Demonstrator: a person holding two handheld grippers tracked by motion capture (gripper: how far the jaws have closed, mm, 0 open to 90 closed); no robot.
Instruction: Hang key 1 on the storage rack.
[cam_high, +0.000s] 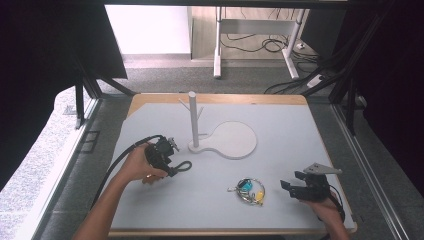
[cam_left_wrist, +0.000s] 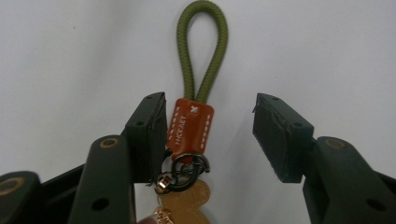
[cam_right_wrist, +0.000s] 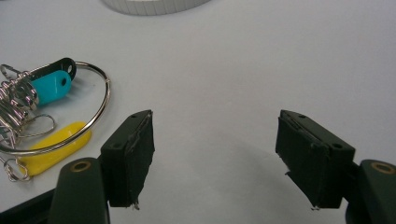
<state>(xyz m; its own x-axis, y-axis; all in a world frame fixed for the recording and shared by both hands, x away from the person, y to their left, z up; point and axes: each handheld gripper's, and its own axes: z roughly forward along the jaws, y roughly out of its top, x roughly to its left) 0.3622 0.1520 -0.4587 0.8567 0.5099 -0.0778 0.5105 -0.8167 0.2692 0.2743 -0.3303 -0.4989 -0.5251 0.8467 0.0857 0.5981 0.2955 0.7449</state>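
A keychain with an olive cord loop, a brown leather tab and a dark metal ring lies on the white table between the jaws of my left gripper. The left jaw touches the tab and the right jaw stands well apart from it, so the gripper is open. From above, my left gripper is low over the table with the cord loop poking out past it. My right gripper is open with nothing between its fingers, just right of a metal key ring that carries a cyan tag and a yellow tag.
A white peg stand rises from a round white base at the table's middle back. The key ring lies front centre, between the two hands. My right gripper rests near the front right corner.
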